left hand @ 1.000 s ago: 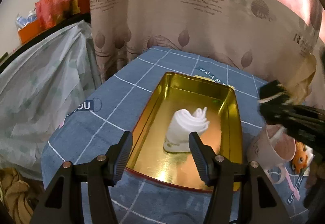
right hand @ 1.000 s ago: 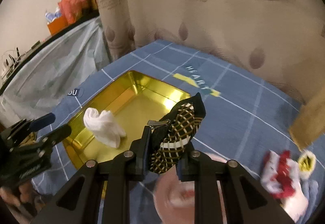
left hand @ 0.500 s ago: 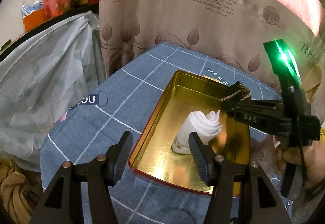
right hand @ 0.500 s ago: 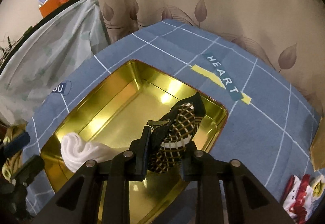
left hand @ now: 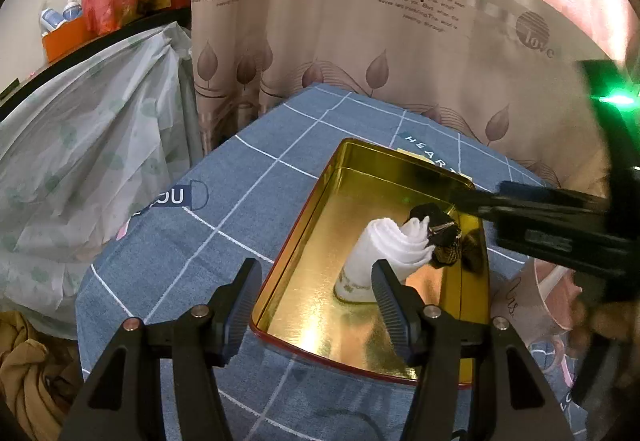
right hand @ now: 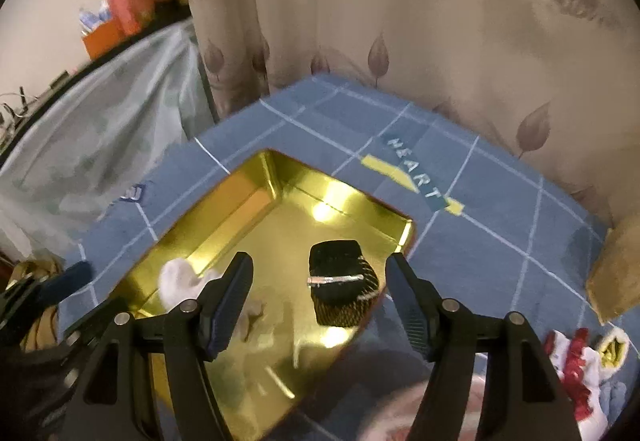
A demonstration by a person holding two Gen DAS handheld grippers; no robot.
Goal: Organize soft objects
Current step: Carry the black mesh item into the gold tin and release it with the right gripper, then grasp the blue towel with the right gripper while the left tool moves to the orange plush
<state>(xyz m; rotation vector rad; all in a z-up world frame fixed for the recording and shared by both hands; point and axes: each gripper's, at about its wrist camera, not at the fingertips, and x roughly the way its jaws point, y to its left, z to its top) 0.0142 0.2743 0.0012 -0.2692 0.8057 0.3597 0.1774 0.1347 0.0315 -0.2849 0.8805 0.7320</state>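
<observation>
Right gripper [right hand: 320, 301] fingers spread, empty, above tin [right hand: 224, 217]; dark sock [right hand: 342, 287] lies in tin, frame centre. White sock [left hand: 384, 253] beside it. Left gripper [left hand: 316, 305] open, lower frame, over tin's near edge

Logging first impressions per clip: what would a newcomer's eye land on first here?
The shiny gold tin on the blue grid tablecloth stands out most. Inside lie a rolled white sock and, beside it, a dark checked sock between the open fingers of the right gripper. The left gripper hangs open at the tin's near edge.
</observation>
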